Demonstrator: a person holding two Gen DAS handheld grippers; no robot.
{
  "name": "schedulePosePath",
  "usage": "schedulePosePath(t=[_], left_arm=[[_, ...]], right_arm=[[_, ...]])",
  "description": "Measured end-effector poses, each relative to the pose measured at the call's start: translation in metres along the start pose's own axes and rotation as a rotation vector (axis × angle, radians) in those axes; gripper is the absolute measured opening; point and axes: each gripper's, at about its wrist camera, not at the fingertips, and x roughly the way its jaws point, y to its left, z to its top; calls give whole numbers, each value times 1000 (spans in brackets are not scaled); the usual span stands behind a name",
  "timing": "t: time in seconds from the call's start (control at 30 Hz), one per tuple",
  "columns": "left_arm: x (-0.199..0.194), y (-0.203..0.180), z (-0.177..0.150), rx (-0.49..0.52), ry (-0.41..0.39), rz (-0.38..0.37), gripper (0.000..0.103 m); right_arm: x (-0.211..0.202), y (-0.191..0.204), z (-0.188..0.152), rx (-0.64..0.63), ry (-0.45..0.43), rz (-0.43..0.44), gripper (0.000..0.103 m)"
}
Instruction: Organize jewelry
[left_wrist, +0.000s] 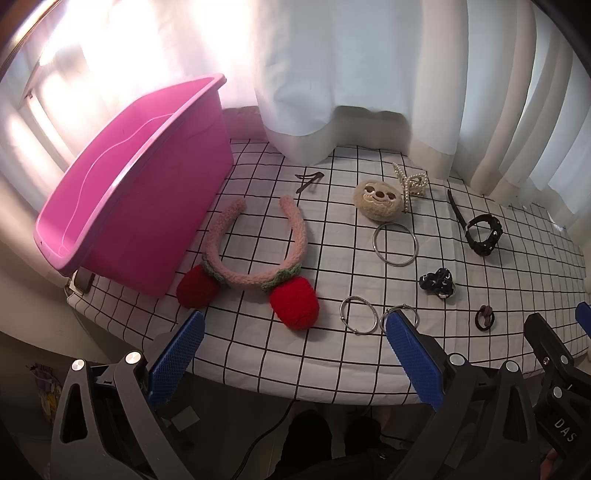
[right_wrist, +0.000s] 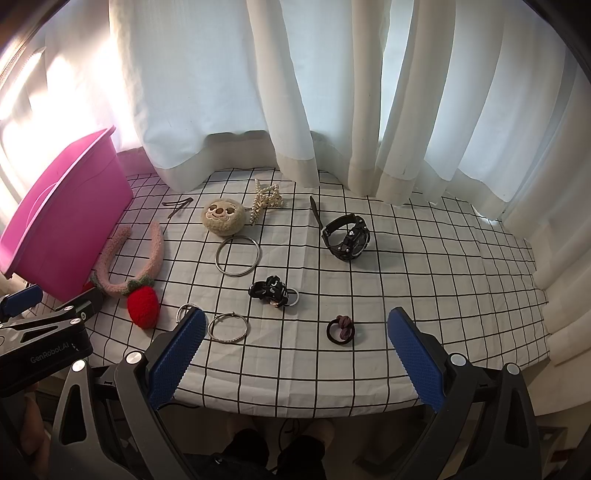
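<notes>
Two grippers, left (left_wrist: 293, 356) and right (right_wrist: 295, 356), fingers wide; fuzzy pink headband (left_wrist: 258, 254) bears red strawberries.

We see a pink bin (left_wrist: 147, 206), a black-gridded white cloth (right_wrist: 406, 266), and red strawberries (left_wrist: 295, 301) on the headband.

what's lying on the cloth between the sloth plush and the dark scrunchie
The large silver bangle lies between the sloth plush and the dark scrunchie, apart from the scrunchie; the right wrist view shows it best.
</notes>
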Motion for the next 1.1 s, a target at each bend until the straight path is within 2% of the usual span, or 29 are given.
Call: schedulePosePath(t=[0.33,0.53,0.7,0.8,0.93,1.0,1.1], left_arm=[[14,-4,-12,17,31,-12,97],[40,-2,-26,1,119,-64,97],[62,0,-40,2,156,-38,97],[73,7,-48,-27,141,-47,97],[81,15,-56,-67,81,-56,96],[84,13,-58,-49,59,-40,96],[95,4,-57,-13,68,-37,96]], right_arm=[[10,-9,-10,17,23,-9,94],[29,-29,-27,27,62,-12,94],[52,-47,-42,37,90,-16,94],[67,-60,-48,54,103,-24,94],[85,-67,-54,36,104,-24,94],[94,-67,-56,14,110,-22,94],[108,-67,-61,-8,126,-7,94]])
